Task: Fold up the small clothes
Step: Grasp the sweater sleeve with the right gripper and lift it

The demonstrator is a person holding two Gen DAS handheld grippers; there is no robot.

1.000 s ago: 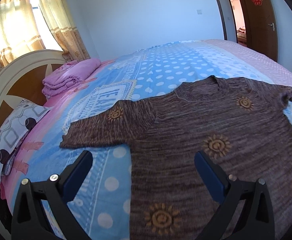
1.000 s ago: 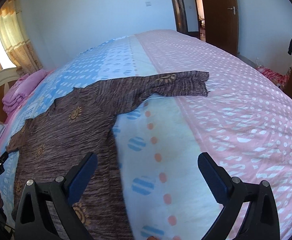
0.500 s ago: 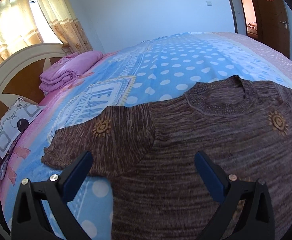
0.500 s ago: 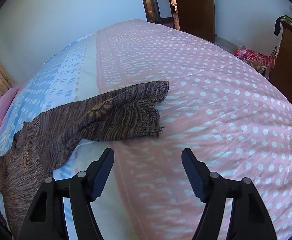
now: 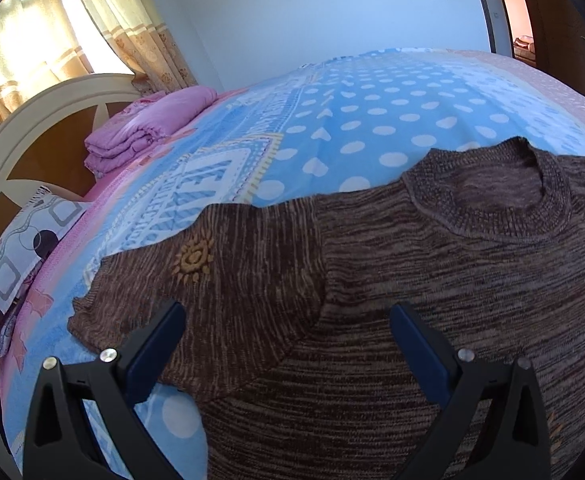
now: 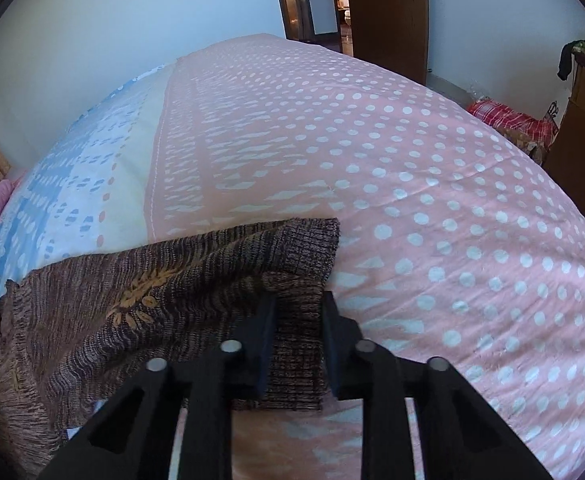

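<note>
A brown knit sweater (image 5: 412,280) with orange sun motifs lies flat on the bed, neck hole toward the far side. My left gripper (image 5: 284,320) hovers open just above its left sleeve (image 5: 212,280), one finger near the cuff end and the other near the armpit. In the right wrist view the other sleeve (image 6: 132,308) stretches across the pink dotted cover. My right gripper (image 6: 298,312) is closing on that sleeve's ribbed cuff (image 6: 304,244); the cuff fabric sits bunched between the two pads, which touch it.
The bedspread (image 5: 372,120) is blue with white dots on one side and pink (image 6: 412,160) on the other. A folded pink blanket (image 5: 148,132) and a patterned pillow (image 5: 24,248) lie by the headboard (image 5: 32,120). A wooden cabinet (image 6: 584,140) and a red plaid cloth (image 6: 508,120) sit beyond the bed's right edge.
Both grippers moved outward along the sweater and lower. The left came over the left sleeve. The right reached the other cuff and its jaws narrowed from wide to nearly closed around it.
</note>
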